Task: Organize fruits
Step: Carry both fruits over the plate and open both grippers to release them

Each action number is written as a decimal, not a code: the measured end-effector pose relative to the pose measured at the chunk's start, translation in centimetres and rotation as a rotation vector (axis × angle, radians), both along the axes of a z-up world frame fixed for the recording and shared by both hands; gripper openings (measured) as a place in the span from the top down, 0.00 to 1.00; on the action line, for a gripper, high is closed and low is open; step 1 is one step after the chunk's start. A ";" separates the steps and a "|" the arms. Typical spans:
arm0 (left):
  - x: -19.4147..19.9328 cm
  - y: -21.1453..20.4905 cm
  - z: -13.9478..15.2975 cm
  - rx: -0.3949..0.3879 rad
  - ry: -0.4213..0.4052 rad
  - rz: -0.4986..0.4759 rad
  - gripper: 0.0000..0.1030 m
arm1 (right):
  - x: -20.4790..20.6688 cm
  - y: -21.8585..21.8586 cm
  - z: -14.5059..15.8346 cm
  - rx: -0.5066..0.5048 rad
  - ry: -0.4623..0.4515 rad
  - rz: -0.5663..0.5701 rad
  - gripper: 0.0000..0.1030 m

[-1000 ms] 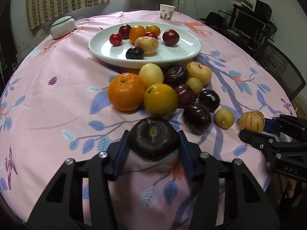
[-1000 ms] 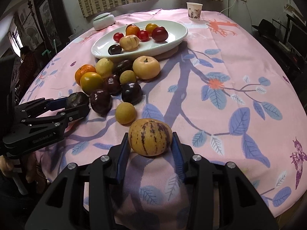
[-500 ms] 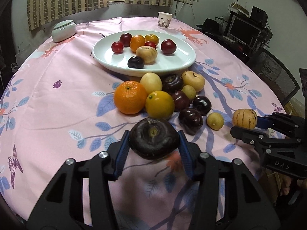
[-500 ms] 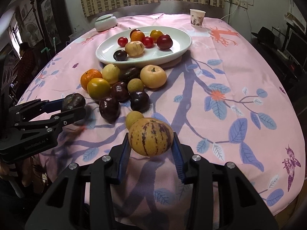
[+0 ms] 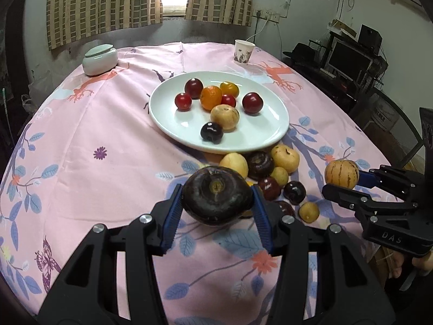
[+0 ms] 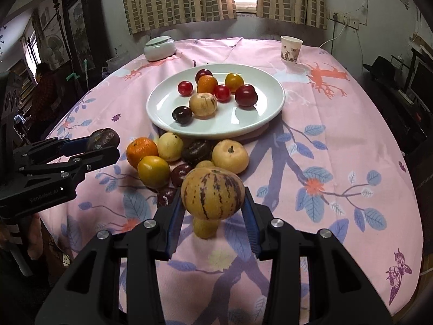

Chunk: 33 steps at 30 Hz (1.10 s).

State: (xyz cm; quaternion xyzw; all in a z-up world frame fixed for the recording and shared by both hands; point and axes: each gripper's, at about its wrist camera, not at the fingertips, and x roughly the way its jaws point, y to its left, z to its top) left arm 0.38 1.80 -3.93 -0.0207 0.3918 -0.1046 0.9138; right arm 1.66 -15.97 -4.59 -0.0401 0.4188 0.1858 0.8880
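**Two fruits held above the pile, plate partly filled**

Pink floral cloth covers the round worktop (image 6: pixel 338 124), and a glossy white oval plate (image 6: pixel 259 116) is set toward its far middle. Eight fruits are already gathered on the plate: smooth red and dark plums, an orange, a yellow-orange one and a pale striped melon. A loose pile (image 6: pixel 189 157) is left on the cloth just in front of the plate, touching one another: an orange, a yellow-orange fruit, pale yellow apple-like ones, small yellow ones and several dark glossy plums. The task is judged to be under halfway, since about as many or more fruits are left off the plate than on it.

The left hand-held gripper (image 5: pixel 216 203) is closed on a dark fruit (image 5: pixel 217 197), round, flattened and dull-skinned with a sunken stem scar, held clear above the cloth. The right hand-held gripper (image 6: pixel 212 205) is closed on a striped melon (image 6: pixel 212 193), smooth, tan-yellow with purple streaks, held above the near edge of the pile. Both fruits are gripped between ribbed blue pads (image 5: pixel 170 216). Both are judged to be bound for the plate.
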 end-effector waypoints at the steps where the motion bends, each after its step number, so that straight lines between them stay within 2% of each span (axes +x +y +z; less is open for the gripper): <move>1: 0.6 0.1 0.4 0.001 -0.003 0.001 0.51 | 0.4 0.0 0.3 0.001 -0.006 0.000 0.59; 7: 5.5 0.4 2.3 0.030 -0.005 0.017 0.51 | 4.8 1.0 1.5 0.000 0.004 0.021 0.59; 12: 12.4 0.0 3.8 0.056 0.025 0.017 0.51 | 11.2 2.9 3.3 -0.028 0.015 0.044 0.59; 16: 16.8 0.1 3.3 0.060 0.034 0.052 0.51 | 15.8 3.7 3.6 -0.055 -0.042 -0.006 0.59; 18: 17.9 0.5 2.3 0.021 0.064 0.049 0.51 | 17.0 3.3 2.5 -0.029 -0.009 -0.020 0.59; 20: 18.1 0.5 1.4 0.027 0.076 0.039 0.51 | 17.7 3.3 1.2 0.005 0.045 0.006 0.59; 24: 18.5 0.4 0.3 0.031 0.086 0.030 0.51 | 18.2 4.1 -0.6 -0.027 0.080 0.030 0.59; 30: 19.0 0.5 -0.4 0.023 0.089 0.029 0.51 | 18.7 4.4 -0.9 -0.029 0.059 0.019 0.59; 31: 19.1 0.6 -0.6 0.019 0.089 0.033 0.51 | 18.9 4.5 -1.0 -0.024 0.056 0.018 0.57; 33: 19.4 0.8 -0.8 0.018 0.093 0.044 0.49 | 19.1 4.5 -1.0 -0.012 0.040 0.015 0.44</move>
